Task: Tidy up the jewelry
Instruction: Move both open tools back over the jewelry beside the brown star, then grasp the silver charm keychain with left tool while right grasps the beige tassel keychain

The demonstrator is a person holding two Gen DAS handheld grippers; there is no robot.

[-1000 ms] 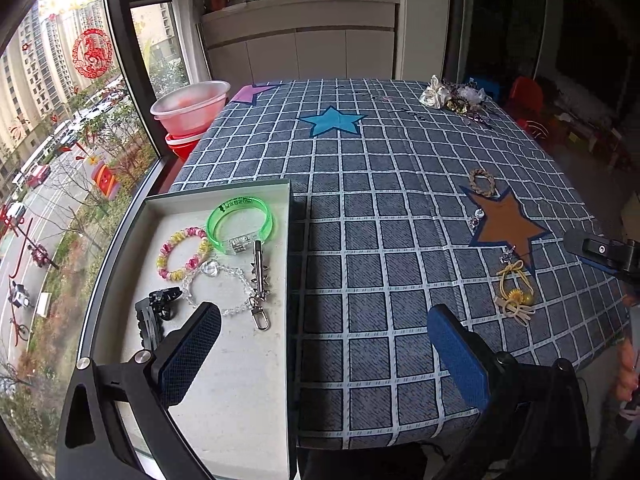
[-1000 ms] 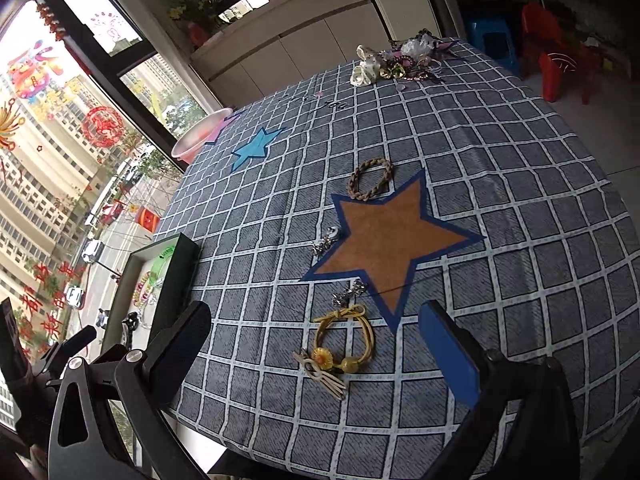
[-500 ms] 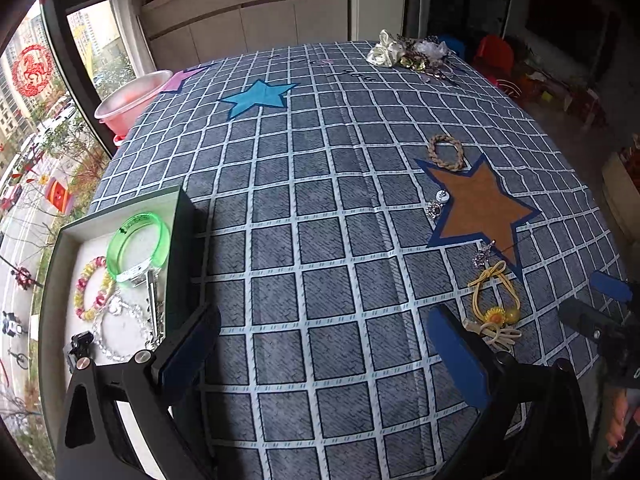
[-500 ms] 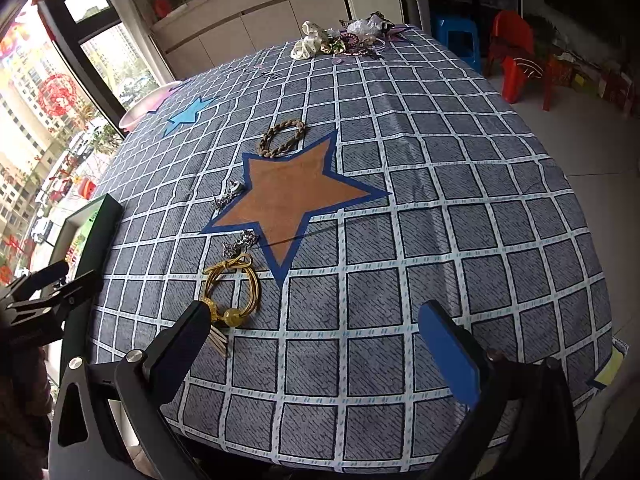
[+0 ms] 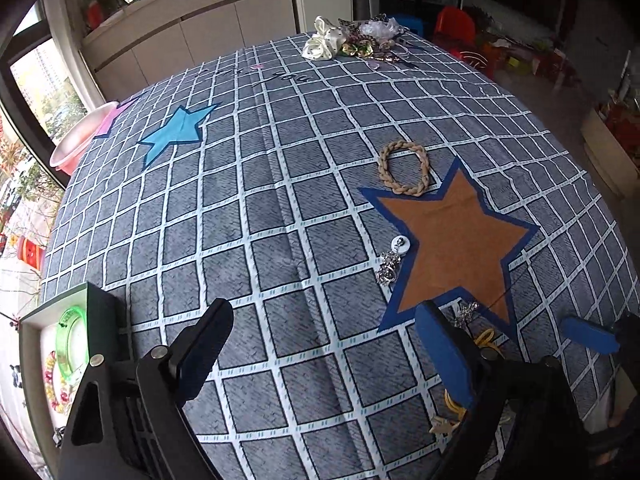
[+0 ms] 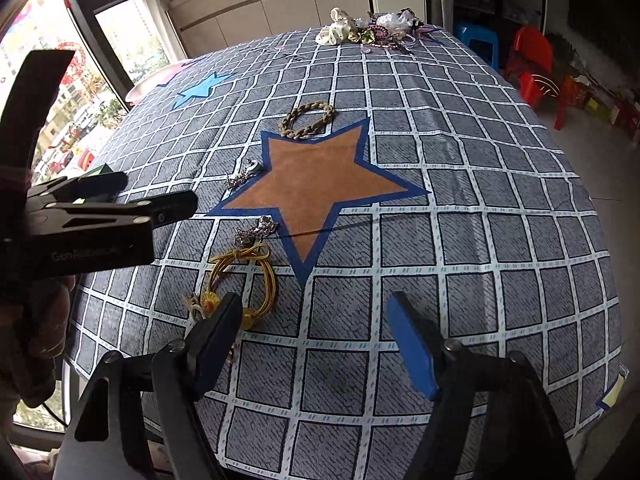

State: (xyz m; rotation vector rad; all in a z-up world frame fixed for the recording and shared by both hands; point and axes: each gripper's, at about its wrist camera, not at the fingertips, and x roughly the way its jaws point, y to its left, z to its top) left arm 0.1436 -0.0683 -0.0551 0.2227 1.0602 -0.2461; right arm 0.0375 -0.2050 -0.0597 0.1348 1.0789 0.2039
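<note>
A yellow cord bracelet (image 6: 244,276) with a small flower charm lies on the checked cloth just ahead of my right gripper's left finger; it also shows in the left wrist view (image 5: 486,338), partly hidden. A braided tan bracelet (image 5: 404,168) (image 6: 308,120), a silver pendant (image 5: 394,258) (image 6: 244,174) and a silver charm (image 6: 256,230) lie around the brown star. The tray (image 5: 98,304) at the left holds a green bangle (image 5: 72,344) and a bead bracelet. My left gripper (image 5: 324,344) is open and empty. My right gripper (image 6: 316,340) is open and empty.
A pile of hair ties and trinkets (image 5: 356,40) (image 6: 372,30) lies at the table's far edge. A pink basin (image 5: 80,140) stands at the far left by the window. Red and blue stools (image 6: 536,60) stand on the floor to the right.
My left gripper has swung right, away from the tray, toward the brown star. My right gripper has moved closer to the yellow cord bracelet. Both stayed open.
</note>
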